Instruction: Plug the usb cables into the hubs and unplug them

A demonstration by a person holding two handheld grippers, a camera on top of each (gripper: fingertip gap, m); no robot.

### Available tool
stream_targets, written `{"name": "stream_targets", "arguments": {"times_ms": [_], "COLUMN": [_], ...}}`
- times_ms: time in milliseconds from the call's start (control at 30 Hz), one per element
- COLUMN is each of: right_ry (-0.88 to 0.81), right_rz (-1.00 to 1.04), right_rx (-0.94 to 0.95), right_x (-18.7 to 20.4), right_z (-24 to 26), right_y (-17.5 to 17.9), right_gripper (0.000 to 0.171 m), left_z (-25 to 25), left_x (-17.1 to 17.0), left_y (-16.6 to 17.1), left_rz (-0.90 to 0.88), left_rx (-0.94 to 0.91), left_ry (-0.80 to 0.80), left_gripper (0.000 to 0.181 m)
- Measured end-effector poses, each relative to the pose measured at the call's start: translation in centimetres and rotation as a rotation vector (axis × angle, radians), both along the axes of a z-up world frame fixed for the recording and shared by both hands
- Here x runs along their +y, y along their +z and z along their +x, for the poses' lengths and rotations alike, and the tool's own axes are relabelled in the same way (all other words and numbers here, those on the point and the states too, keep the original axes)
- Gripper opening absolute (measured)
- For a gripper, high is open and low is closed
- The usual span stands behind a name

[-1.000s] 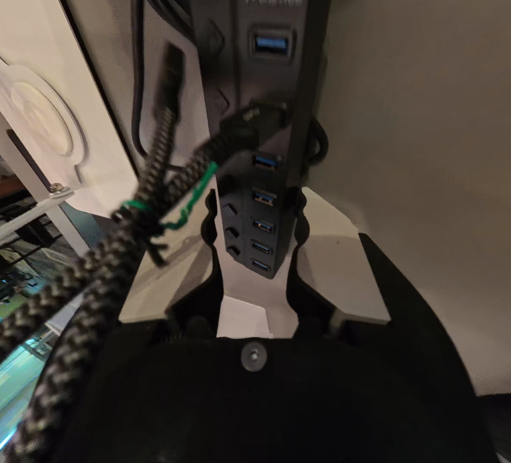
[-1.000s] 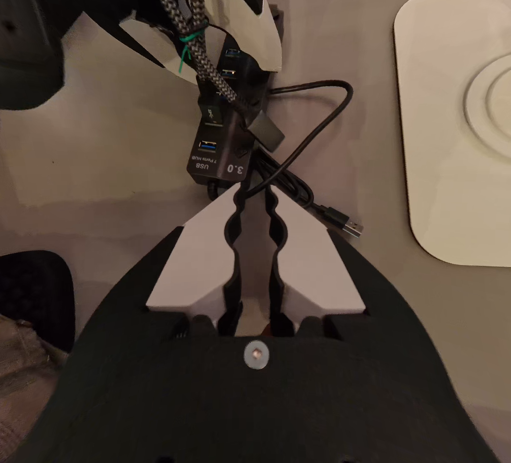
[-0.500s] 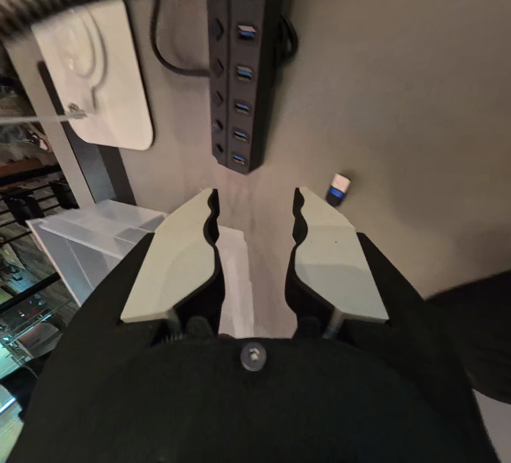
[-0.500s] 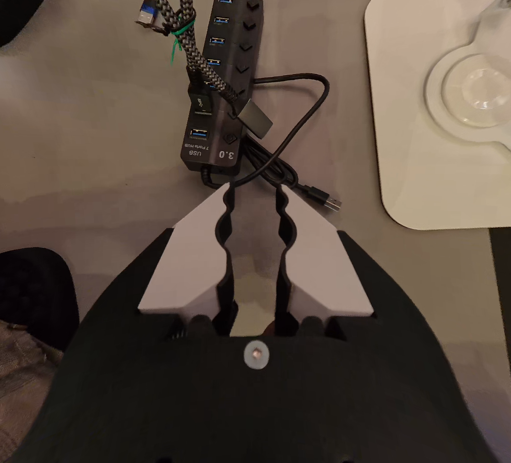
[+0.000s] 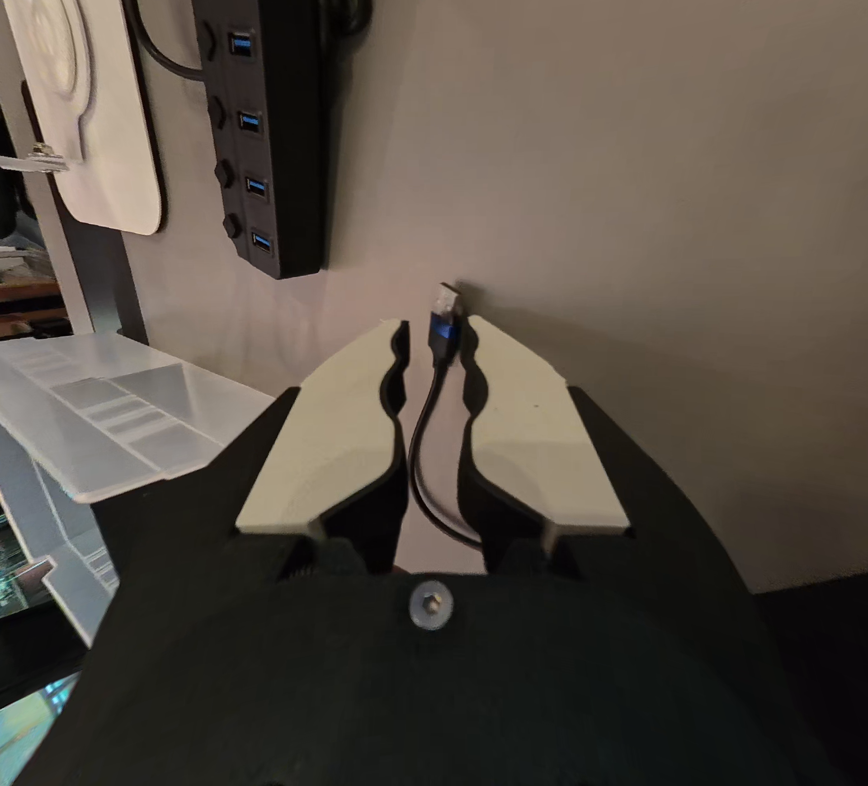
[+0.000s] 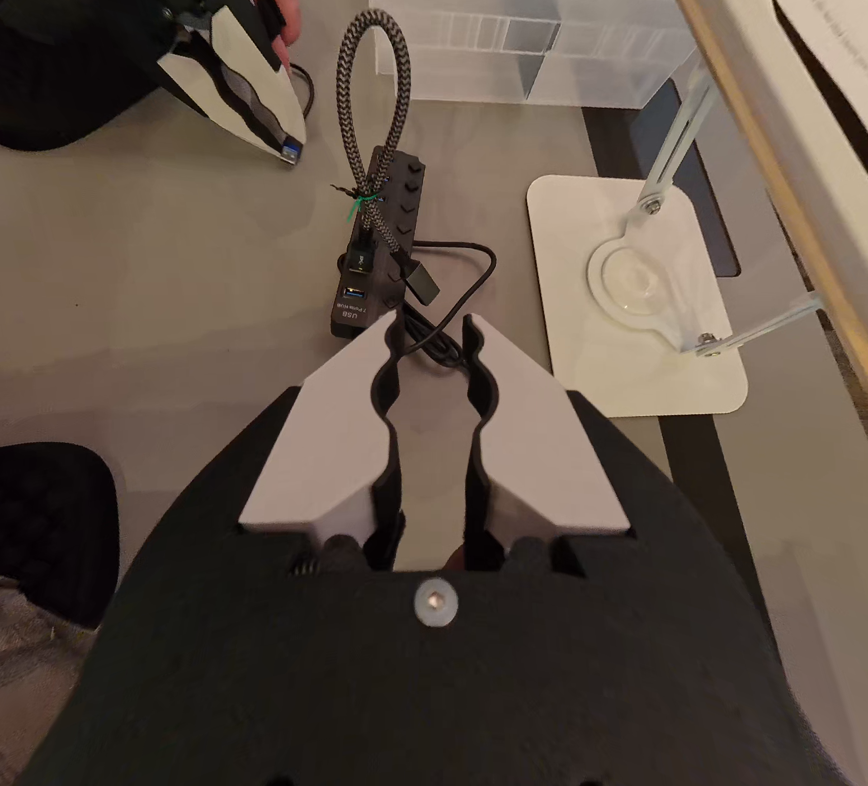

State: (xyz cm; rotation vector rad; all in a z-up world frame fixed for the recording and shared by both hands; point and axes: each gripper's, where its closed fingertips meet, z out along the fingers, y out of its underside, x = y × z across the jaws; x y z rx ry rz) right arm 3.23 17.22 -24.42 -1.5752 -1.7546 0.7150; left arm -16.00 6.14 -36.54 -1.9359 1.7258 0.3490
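I see a grey table point(image 6: 141, 294) with a clear plastic organizer point(image 6: 516, 12) at the far edge and a white stand base point(image 6: 634, 378) off to the right of the hub. The black USB hub point(image 6: 375, 256) lies flat mid-table, port row up. A braided cable point(image 6: 371, 82) loops up over it, bound with a green tie point(image 6: 359, 205); one of its plugs sits in a port near the hub's labelled end, the other plug point(image 6: 422, 284) rests loose against the hub's side. The hub's own thin black lead point(image 6: 465, 284) curls on the table beside it.

My right gripper point(image 6: 430, 322) hovers just short of the hub's labelled end, jaws parted with a moderate gap, nothing in them; the hub's lead is seen through the gap.

My left gripper point(image 5: 434, 331) is down at the table, well left of the hub's far end, jaws part open. A thin black USB cable point(image 5: 422, 434) runs between the fingers, its blue-collared plug point(image 5: 444, 317) poking out at the tips. It sits near the right finger; I can't tell whether they touch. The hub point(image 5: 263, 106) is ahead and to the left of it, apart from the plug.
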Motion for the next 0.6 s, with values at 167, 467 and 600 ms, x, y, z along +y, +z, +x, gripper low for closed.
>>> {"name": "stream_targets", "arguments": {"times_ms": [167, 467, 600], "right_ry": [0.022, 0.225, 0.346], "right_rz": [0.037, 0.224, 0.315], "right_rx": [0.044, 0.259, 0.260], "right_x": [-0.3, -5.7, -9.8], "right_z": [-0.5, -5.2, -9.1], "right_y": [1.2, 8.5, 9.9], "right_gripper": [0.020, 0.019, 0.022], "left_z": [0.1, 1.7, 2.3], "left_x": [0.8, 1.0, -0.7], "left_y": [-0.3, 6.9, 12.5], "left_rz": [0.019, -0.094, -0.199], "left_rx": [-0.006, -0.408, -0.556], "left_ry": [0.000, 0.054, -0.062], "left_gripper": [0.008, 0.008, 0.008]}}
